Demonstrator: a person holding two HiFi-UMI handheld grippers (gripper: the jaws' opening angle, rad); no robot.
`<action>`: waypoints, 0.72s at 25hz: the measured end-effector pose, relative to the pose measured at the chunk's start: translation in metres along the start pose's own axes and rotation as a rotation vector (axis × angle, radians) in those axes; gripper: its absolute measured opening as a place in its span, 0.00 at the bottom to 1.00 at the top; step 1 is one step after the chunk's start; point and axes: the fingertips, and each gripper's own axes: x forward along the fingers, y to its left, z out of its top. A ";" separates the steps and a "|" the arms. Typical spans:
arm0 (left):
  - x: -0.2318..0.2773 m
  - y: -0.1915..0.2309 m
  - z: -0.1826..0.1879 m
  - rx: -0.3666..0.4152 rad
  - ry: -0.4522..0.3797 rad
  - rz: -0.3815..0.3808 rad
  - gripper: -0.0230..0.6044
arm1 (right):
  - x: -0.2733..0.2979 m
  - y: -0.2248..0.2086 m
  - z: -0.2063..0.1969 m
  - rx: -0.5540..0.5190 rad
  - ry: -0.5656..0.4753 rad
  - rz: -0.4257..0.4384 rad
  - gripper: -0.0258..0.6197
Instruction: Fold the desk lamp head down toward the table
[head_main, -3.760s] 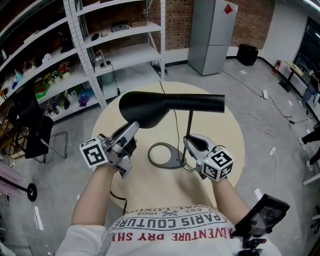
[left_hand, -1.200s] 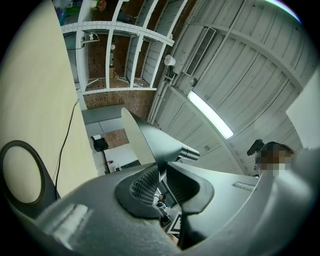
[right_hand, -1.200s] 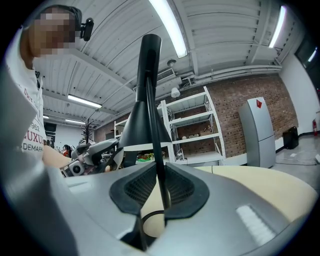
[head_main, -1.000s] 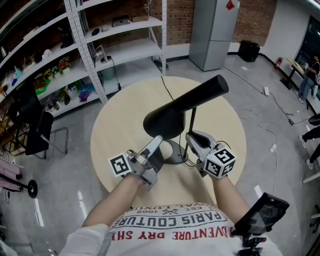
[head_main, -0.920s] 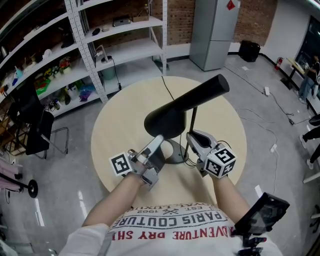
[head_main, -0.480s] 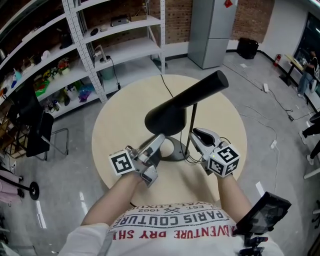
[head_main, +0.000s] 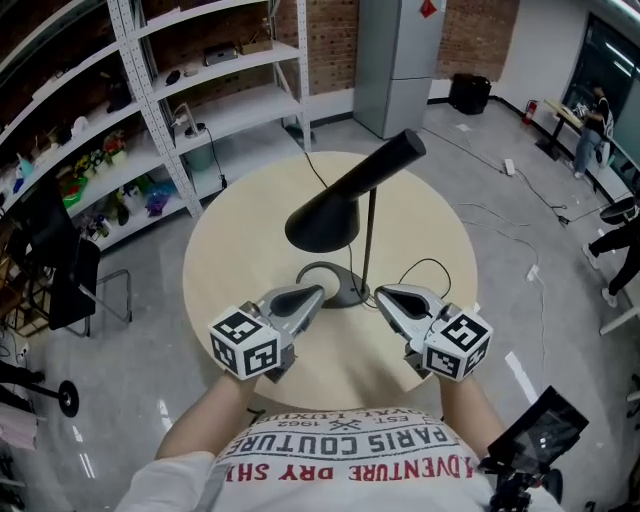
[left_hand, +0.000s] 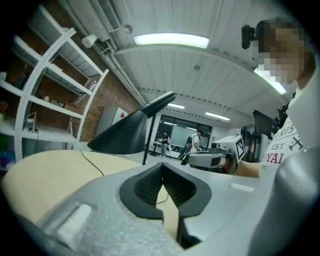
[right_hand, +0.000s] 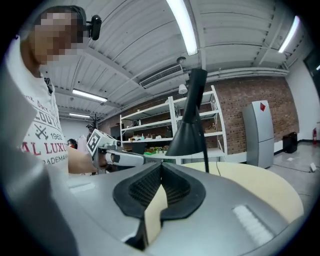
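Head view | left tool (head_main: 318, 292), right tool (head_main: 381, 292) closed, empty | flanking lamp base (head_main: 346, 293), inside table (head_main: 228, 250) edge

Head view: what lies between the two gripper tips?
The lamp base and its stem foot, between left gripper and right gripper; the head view shows it.

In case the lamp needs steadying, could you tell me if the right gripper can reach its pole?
Probably yes: the right gripper lies close beside the pole, nothing between them, but its shut fingers would need to open first.
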 end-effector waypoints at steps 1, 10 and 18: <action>-0.005 -0.016 0.001 0.034 0.023 -0.018 0.04 | -0.006 0.016 0.004 0.014 -0.007 0.022 0.04; -0.077 -0.116 -0.008 0.096 0.118 -0.100 0.04 | -0.040 0.142 0.009 0.036 -0.021 0.113 0.04; -0.127 -0.148 -0.025 0.092 0.110 -0.125 0.04 | -0.051 0.197 -0.014 0.065 0.021 0.083 0.04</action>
